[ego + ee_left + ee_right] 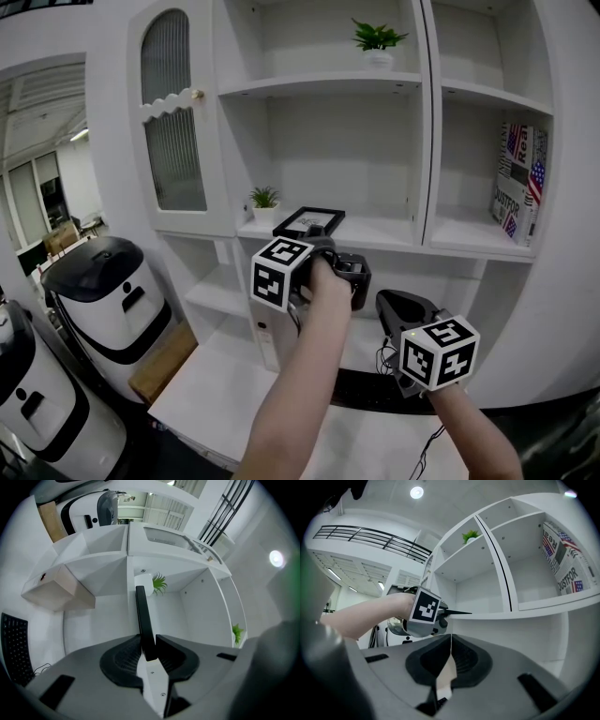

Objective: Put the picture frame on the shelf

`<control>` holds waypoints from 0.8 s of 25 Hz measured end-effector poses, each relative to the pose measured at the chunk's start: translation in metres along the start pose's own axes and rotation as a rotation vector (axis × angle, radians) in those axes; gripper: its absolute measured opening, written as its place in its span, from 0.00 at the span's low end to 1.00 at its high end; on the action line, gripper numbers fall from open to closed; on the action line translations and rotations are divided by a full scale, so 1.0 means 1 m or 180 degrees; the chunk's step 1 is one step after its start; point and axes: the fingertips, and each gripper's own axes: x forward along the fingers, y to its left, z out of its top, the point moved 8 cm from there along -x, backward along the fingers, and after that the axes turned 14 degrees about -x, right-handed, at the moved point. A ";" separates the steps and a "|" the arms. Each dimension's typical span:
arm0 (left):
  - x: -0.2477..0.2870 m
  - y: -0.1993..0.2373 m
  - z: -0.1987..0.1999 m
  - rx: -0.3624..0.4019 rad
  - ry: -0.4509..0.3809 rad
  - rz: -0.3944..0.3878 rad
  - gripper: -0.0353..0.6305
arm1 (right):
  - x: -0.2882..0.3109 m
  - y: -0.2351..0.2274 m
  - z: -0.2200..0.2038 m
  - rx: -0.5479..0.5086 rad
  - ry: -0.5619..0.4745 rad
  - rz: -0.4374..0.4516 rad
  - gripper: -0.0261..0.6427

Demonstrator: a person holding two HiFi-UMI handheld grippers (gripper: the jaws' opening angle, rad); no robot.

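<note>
Holding the picture frame (pixel 309 221) pinched by one edge, roughly flat over the middle shelf (pixel 380 232) at 3 o'clock of the small plant (pixel 264 201), the left gripper (pixel 320 242) apparently has only setting-down and release left, while the right gripper (pixel 389 305), at its 4 o'clock, is closed on nothing

From here my left gripper (pixel 317 234) and right gripper (pixel 392 302) are black-bodied, each with a white cube (pixel 279 272) of black square markers, ribbed dark jaw pads (pixel 124 660), and a thin black cable (pixel 433 439) trailing off the right one toward six o'clock.
</note>
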 end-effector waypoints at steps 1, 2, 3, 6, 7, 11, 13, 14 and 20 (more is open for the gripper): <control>0.000 0.000 0.000 0.0002 -0.0004 0.0000 0.16 | 0.000 -0.001 0.000 0.0001 0.0002 -0.0004 0.04; 0.001 0.000 -0.001 0.0005 -0.0005 0.0003 0.16 | 0.000 -0.002 0.000 0.0002 0.0002 -0.0008 0.04; 0.001 0.000 -0.002 0.0010 -0.0002 0.0011 0.16 | 0.000 -0.002 0.000 0.0004 0.0001 -0.0012 0.04; 0.001 0.000 -0.002 0.0046 0.0022 0.0031 0.17 | 0.001 0.000 0.002 0.0009 -0.0011 -0.0025 0.04; 0.001 0.000 -0.001 0.0056 0.0032 0.0030 0.17 | 0.001 0.001 0.003 0.0009 -0.0014 -0.0027 0.04; 0.000 0.001 0.000 0.0026 0.0047 -0.0028 0.18 | -0.001 0.004 0.003 0.0002 0.0003 -0.0034 0.04; -0.001 0.002 0.001 0.0007 0.0061 -0.0091 0.18 | -0.003 0.004 0.001 0.0014 0.0013 -0.0044 0.04; -0.001 0.003 0.001 0.0008 0.0075 -0.0113 0.20 | -0.003 0.004 0.000 0.0024 0.0020 -0.0050 0.04; -0.012 0.011 0.003 0.0100 0.0175 -0.0149 0.27 | -0.009 0.008 0.000 0.0101 -0.0001 -0.0094 0.04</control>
